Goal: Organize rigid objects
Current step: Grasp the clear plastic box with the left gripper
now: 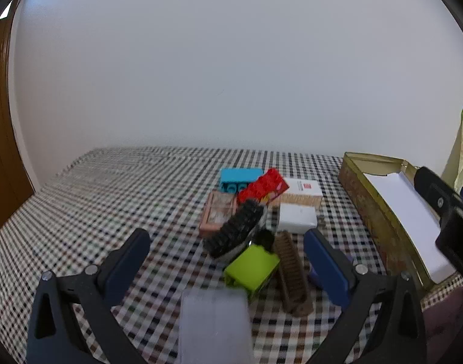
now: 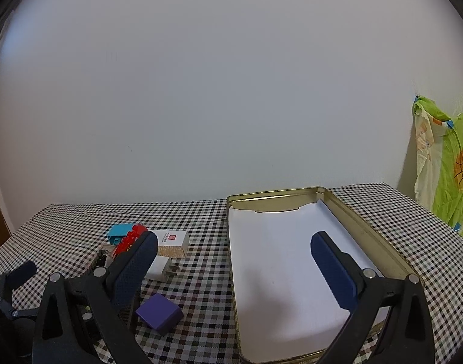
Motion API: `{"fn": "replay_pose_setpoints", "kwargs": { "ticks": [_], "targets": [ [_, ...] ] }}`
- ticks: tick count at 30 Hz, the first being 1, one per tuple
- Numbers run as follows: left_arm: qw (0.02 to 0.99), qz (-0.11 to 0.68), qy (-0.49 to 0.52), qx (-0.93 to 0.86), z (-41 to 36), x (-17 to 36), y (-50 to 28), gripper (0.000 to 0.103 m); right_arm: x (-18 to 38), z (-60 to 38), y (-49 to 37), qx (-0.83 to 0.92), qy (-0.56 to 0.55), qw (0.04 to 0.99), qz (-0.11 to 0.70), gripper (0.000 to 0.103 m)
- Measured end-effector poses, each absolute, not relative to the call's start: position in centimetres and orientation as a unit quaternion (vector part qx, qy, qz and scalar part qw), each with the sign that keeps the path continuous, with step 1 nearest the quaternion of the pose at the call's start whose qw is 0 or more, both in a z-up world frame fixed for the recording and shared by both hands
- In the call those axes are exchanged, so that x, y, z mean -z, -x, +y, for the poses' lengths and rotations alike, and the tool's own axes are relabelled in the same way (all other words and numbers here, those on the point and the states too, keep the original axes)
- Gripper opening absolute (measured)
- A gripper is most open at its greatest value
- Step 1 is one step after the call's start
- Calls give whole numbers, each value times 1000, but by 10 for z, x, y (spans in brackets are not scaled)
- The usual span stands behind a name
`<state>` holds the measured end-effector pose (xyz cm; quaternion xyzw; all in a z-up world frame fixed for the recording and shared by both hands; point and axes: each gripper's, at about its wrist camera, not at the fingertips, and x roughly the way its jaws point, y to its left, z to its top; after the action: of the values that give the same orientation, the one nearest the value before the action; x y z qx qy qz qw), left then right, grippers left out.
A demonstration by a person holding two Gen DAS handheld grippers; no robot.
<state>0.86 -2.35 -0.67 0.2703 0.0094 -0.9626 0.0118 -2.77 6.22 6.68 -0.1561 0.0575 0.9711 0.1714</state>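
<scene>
Left wrist view shows the left tongs [image 1: 227, 261] spread wide and holding nothing above a huddle of small things on the checkered counter [image 1: 116, 188]: a green block [image 1: 252, 268], a black brush [image 1: 236, 232], a brown brush [image 1: 293, 276], a red brick [image 1: 263, 185], a blue brick [image 1: 239, 177] and a white charger [image 1: 296, 218]. Right wrist view has the right tongs [image 2: 234, 250] equally wide and empty, one finger over the paper-lined gold tin [image 2: 364, 230], which sits just right of the huddle, a purple block [image 2: 160, 312] lying nearby.
</scene>
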Motion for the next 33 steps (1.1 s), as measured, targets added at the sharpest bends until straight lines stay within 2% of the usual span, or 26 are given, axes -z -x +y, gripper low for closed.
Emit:
{"fn": "replay_pose_setpoints", "kwargs": {
  "ticks": [6,11,17,23,28,30,33],
  "targets": [
    [23,40,-299,953,-61,10,-25,103,-67,64,24,-973,151,167,56,102],
    [35,28,-323,945,-81,19,-34,102,-69,67,24,-974,146,162,55,102],
    [1,25,-349,937,-66,23,-37,102,-67,68,29,-976,150,147,54,102],
    [-15,-6,-387,922,-37,34,-23,89,-67,71,31,-978,144,142,54,102],
    [-17,-1,-419,908,-39,46,-14,70,-65,73,29,-978,151,133,60,102],
    [-19,8,-422,906,-42,48,-15,67,-64,74,30,-979,153,121,62,102],
    [-22,10,-419,908,-43,49,-15,54,-61,75,37,-978,164,112,62,102]
  ]
}}
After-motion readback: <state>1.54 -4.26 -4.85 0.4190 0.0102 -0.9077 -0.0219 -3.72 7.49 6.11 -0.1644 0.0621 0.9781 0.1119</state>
